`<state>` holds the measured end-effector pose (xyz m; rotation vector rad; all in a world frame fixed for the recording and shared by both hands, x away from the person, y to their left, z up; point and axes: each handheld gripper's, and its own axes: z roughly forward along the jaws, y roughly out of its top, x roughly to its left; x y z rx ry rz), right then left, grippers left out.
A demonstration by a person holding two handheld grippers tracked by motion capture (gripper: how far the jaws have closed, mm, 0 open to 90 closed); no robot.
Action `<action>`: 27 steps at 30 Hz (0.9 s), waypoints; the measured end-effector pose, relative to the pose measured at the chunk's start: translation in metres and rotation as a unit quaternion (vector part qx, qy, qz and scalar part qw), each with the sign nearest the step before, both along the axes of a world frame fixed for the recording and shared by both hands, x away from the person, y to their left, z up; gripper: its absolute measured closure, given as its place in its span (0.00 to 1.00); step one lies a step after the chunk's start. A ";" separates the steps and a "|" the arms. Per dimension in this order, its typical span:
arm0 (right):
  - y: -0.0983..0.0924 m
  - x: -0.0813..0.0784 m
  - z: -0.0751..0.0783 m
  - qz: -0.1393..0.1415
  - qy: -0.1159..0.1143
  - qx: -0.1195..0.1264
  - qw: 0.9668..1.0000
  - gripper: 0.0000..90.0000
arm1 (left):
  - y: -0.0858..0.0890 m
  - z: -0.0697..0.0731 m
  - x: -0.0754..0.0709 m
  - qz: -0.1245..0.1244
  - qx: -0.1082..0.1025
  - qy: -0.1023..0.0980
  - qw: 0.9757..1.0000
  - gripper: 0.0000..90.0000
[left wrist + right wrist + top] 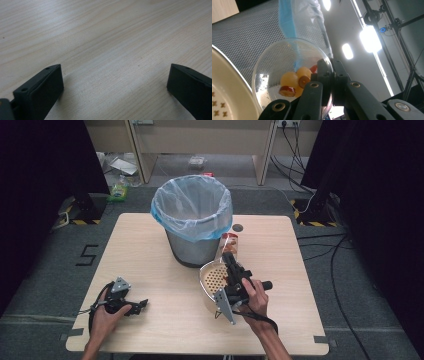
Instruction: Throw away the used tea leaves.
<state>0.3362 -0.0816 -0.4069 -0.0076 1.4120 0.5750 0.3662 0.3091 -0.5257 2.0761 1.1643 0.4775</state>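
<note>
Two grippers: left gripper (pixel 142 305) gaping empty on one table (pixel 150 250), right gripper (pixel 331 75) clamped on one clear cup (pixel 277 65).

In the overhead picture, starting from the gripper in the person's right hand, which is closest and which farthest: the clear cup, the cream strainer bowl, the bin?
From the right gripper:
1. Clear cup, held at its rim between the shut jaws, tilted beside the bin.
2. Cream strainer bowl, just under the gripper's body, toward the person's left.
3. Bin with its blue liner, behind and left, at the table's middle back.

"5" on floor (pixel 86 255) (left of table).
</note>
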 end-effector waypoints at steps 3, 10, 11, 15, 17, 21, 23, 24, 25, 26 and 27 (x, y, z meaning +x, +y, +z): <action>0.000 -0.002 0.001 0.001 -0.011 -0.003 1.000 0.97 | 0.000 0.000 0.000 -0.001 0.000 0.000 1.000 0.00; 0.003 0.000 -0.001 -0.001 -0.006 -0.015 1.000 0.97 | 0.000 0.000 0.000 -0.001 0.000 0.001 1.000 0.00; 0.002 0.000 -0.001 -0.002 -0.010 -0.015 1.000 0.97 | 0.000 0.000 0.000 0.000 0.000 0.000 1.000 0.00; 0.002 0.000 -0.001 -0.005 -0.025 -0.030 0.999 0.97 | 0.000 0.000 0.000 0.000 -0.001 0.000 1.000 0.00; 0.002 -0.001 -0.002 -0.004 -0.030 -0.034 0.999 0.97 | 0.000 0.000 0.000 0.000 0.000 0.000 1.000 0.00; 0.002 0.000 -0.006 -0.009 -0.040 -0.041 0.998 0.97 | 0.000 0.000 0.000 0.000 0.000 0.000 1.000 0.00; 0.002 0.000 -0.006 -0.010 -0.044 -0.048 0.998 0.97 | 0.000 0.000 0.000 0.000 0.000 0.000 1.000 0.00; 0.002 0.002 -0.007 -0.012 -0.036 -0.042 0.998 0.97 | 0.000 0.000 0.000 0.000 0.000 0.000 1.000 0.00; 0.001 0.001 -0.006 -0.009 -0.040 -0.040 0.998 0.97 | 0.000 0.000 0.000 0.000 0.000 0.000 1.000 0.00; 0.001 0.000 -0.005 -0.008 -0.047 -0.043 0.998 0.97 | 0.000 0.000 0.000 -0.001 0.000 0.000 1.000 0.00; 0.001 0.001 -0.004 -0.008 -0.049 -0.044 0.998 0.97 | 0.000 0.000 0.000 -0.001 0.000 0.000 1.000 0.00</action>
